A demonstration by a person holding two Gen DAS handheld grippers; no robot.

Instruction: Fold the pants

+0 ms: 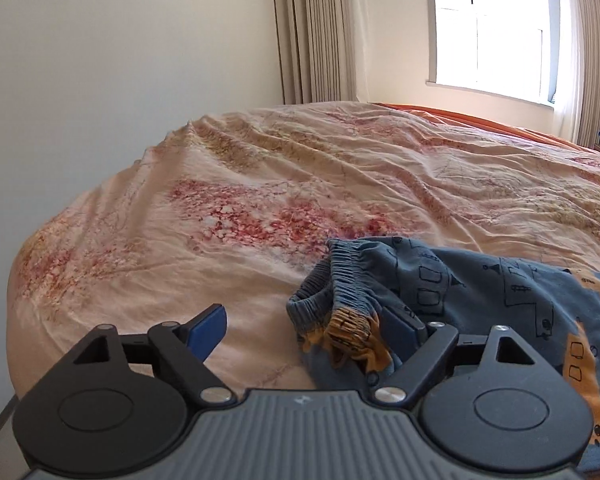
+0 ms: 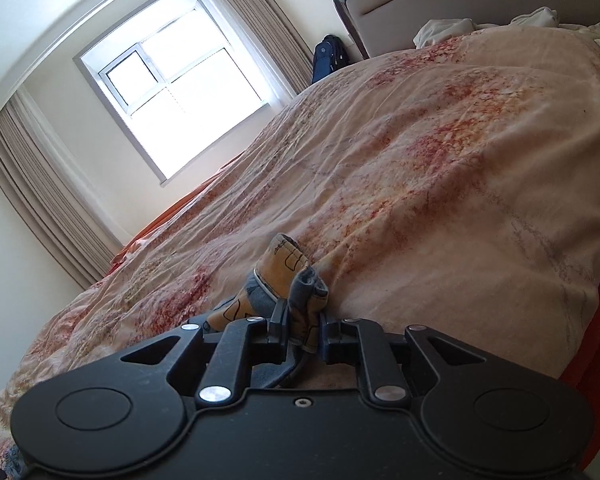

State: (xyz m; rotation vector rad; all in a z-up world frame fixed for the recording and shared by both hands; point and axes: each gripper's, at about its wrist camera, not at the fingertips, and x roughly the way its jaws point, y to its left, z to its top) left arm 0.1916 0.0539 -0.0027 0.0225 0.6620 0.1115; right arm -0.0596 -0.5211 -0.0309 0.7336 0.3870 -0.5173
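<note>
Daylight lights both views, coming from a window (image 1: 496, 28) that is far ahead and to the right of the left gripper (image 1: 304, 330), and far ahead and to the left of the right gripper (image 2: 304, 334). Its panes are blown out to plain white, with a soft glow spilling onto the curtains (image 2: 40, 184) beside it. The bedspread (image 1: 260, 184) ahead of the tongs is evenly lit, its creases picked out by gentle shadows. The black gripper bodies nearest the lens are dark and a little soft. Fisheye bending curves the wall (image 1: 100, 60) and bed edges, and the corners fall to black. The right wrist view is strongly tilted.
</note>
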